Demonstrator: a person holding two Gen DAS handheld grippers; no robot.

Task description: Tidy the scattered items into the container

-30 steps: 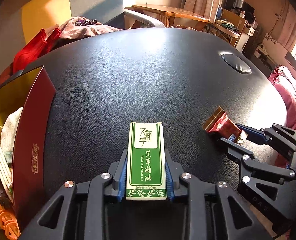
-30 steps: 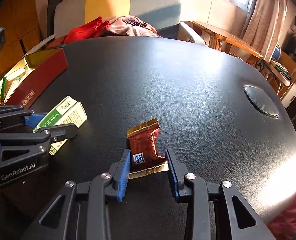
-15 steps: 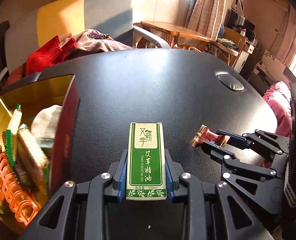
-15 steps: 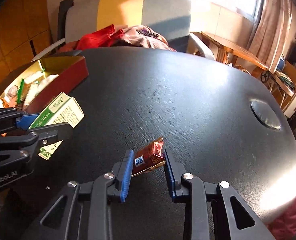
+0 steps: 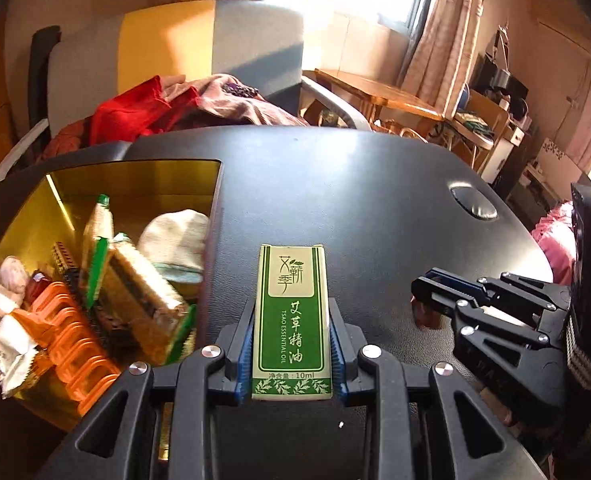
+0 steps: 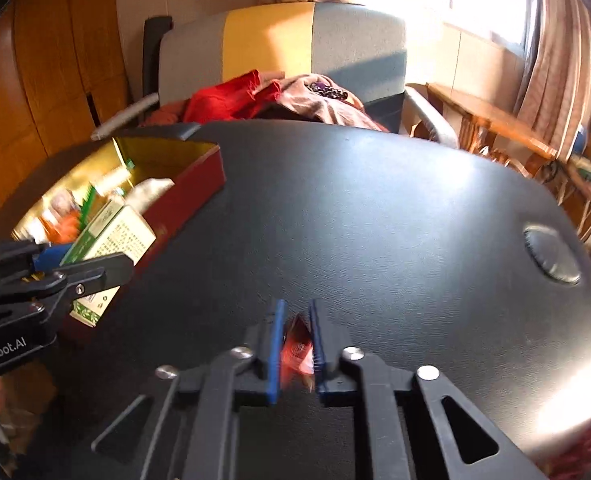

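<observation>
A: What is the left gripper (image 5: 291,344) holding?

B: Its jaws are clamping a green-and-cream essential oil box (image 5: 291,320) by the long sides, label facing up, above the black desk (image 5: 355,200). In the right wrist view the same box (image 6: 111,248) is showing at nine o'clock, hanging just beside the red wall of the container (image 6: 191,196).

A: And the right gripper (image 6: 297,344)?

B: Its jaws are pinching a small red snack packet (image 6: 295,350), squeezed thin between the blue pads and blurred. From the left wrist view that gripper (image 5: 427,300) is sitting at three o'clock, with only a dark red scrap of the packet (image 5: 425,316) peeking out beneath it.

A: Where is the container lying?

B: At nine o'clock in the left view, the gold-lined container (image 5: 135,172) is resting on the desk, holding an orange plastic clip rack (image 5: 67,344), wrapped biscuits (image 5: 143,296), a pale knitted cloth (image 5: 175,244) and a white sachet (image 5: 7,348).
</observation>
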